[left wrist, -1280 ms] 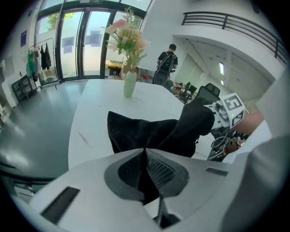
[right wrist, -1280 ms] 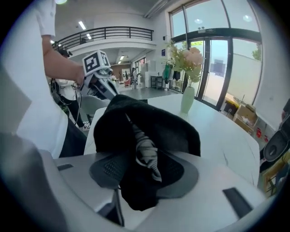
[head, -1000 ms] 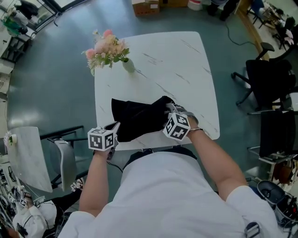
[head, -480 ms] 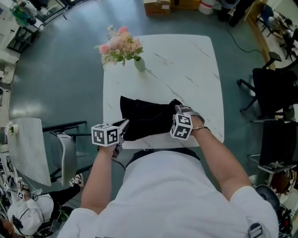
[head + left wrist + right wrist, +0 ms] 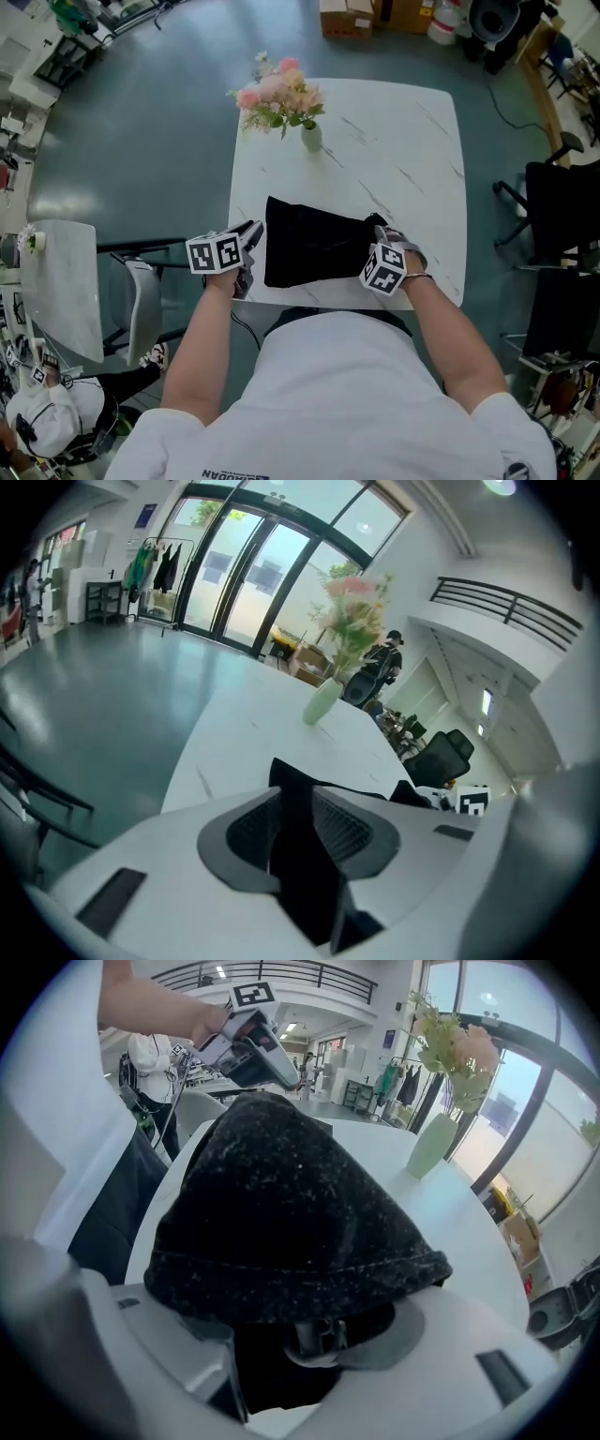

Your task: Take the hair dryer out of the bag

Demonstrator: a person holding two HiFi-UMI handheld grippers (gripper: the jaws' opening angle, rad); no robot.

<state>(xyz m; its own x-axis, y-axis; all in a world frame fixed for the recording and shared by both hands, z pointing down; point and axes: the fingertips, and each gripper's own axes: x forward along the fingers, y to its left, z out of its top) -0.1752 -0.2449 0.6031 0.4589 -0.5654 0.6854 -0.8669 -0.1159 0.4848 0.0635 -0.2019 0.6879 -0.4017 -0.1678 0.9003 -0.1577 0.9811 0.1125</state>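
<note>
A black fabric bag (image 5: 314, 248) lies flat on the white marble table (image 5: 403, 131). The hair dryer itself is not in sight. My left gripper (image 5: 251, 236) is at the bag's left edge. In the left gripper view its jaws (image 5: 298, 803) have just been opening and stand slightly apart, with the bag's edge (image 5: 286, 778) in the gap. My right gripper (image 5: 381, 232) points down at the bag's right end. Its jaws (image 5: 309, 1335) have just been opening and stand wide, with the bag's bulging end (image 5: 281, 1194) between them. A small grey part (image 5: 319, 1333) shows under the hem.
A pale green vase (image 5: 311, 138) of pink flowers (image 5: 279, 92) stands at the table's far left. A grey chair (image 5: 141, 309) is at the left of the table, black office chairs (image 5: 562, 216) at the right. Cardboard boxes (image 5: 361, 14) sit on the floor beyond.
The left gripper has slid from the bag's near-left corner up along its left edge. The bag now lies flatter and squarer. The right gripper has sunk lower over the bag's right end.
</note>
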